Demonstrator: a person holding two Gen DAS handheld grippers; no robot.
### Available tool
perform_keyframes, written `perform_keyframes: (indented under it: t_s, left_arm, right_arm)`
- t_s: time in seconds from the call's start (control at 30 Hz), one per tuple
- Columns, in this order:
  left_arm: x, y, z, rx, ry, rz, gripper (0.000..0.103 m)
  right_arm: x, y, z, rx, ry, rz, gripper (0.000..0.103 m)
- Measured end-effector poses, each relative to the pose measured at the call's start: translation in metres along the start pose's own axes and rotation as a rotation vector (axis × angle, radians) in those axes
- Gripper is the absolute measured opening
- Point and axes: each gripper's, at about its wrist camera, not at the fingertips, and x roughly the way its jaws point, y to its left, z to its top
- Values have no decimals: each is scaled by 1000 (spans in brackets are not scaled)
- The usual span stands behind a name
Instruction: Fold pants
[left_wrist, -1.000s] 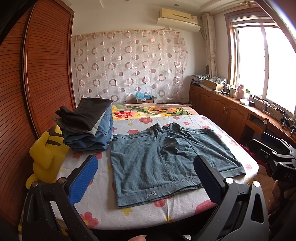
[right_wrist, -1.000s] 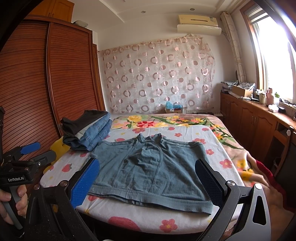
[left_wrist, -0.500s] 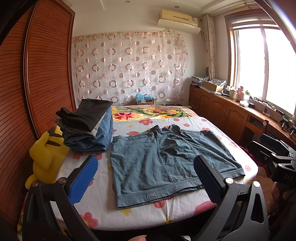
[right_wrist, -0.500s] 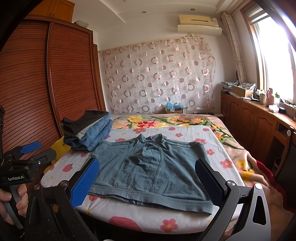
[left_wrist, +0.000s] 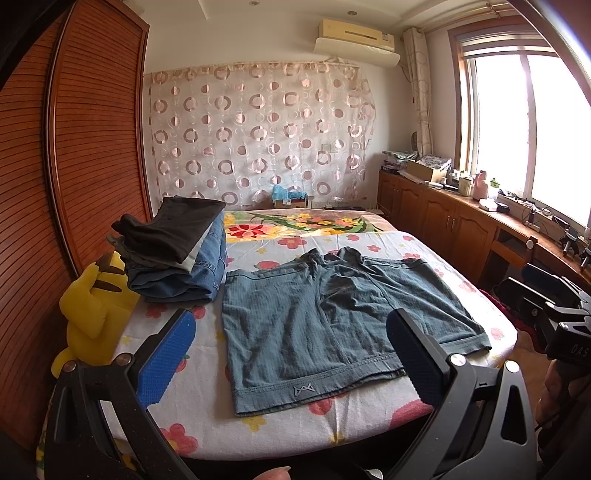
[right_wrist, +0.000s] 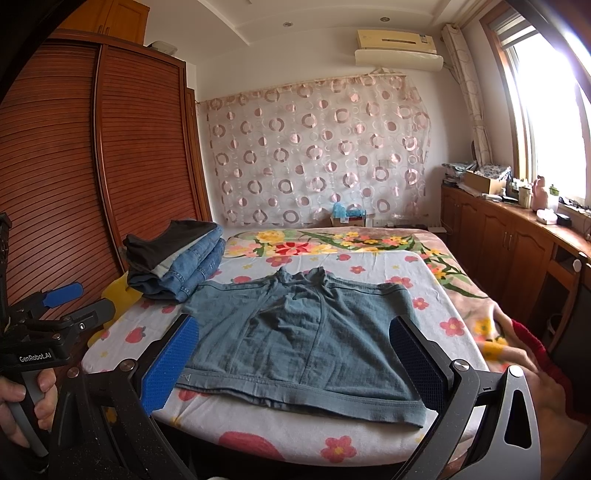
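A pair of blue-grey shorts (left_wrist: 332, 325) (right_wrist: 306, 339) lies spread flat on the flowered bed sheet (left_wrist: 199, 417), with one long hemmed edge along the bed's near side. My left gripper (left_wrist: 291, 354) hovers open in front of the bed's near edge, nothing between its blue pads. My right gripper (right_wrist: 295, 362) is also open and empty, held short of the shorts' near edge. The left gripper (right_wrist: 59, 306) appears in the right wrist view at far left, held in a hand; the right gripper's body (left_wrist: 550, 306) shows at far right of the left wrist view.
A stack of folded clothes (left_wrist: 177, 247) (right_wrist: 177, 262) sits at the bed's left side beside a yellow plush toy (left_wrist: 92, 310). A wooden wardrobe (left_wrist: 74, 166) stands left of the bed, low cabinets (left_wrist: 443, 221) and a window to the right, a curtain behind.
Both views have shifted only slightly; the grippers stay open and the shorts lie as before.
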Motion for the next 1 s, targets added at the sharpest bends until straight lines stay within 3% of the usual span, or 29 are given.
perform_keyframes:
  t_s: [0.7,1.0]
  left_arm:
    - [-2,4,0,0,1,-3,103]
    - [23,9,-15,-5,67,-12,103]
  right_arm:
    - [0,1,0,0,0,2,103]
    - [5,-13,-1,-6,18,-8,103]
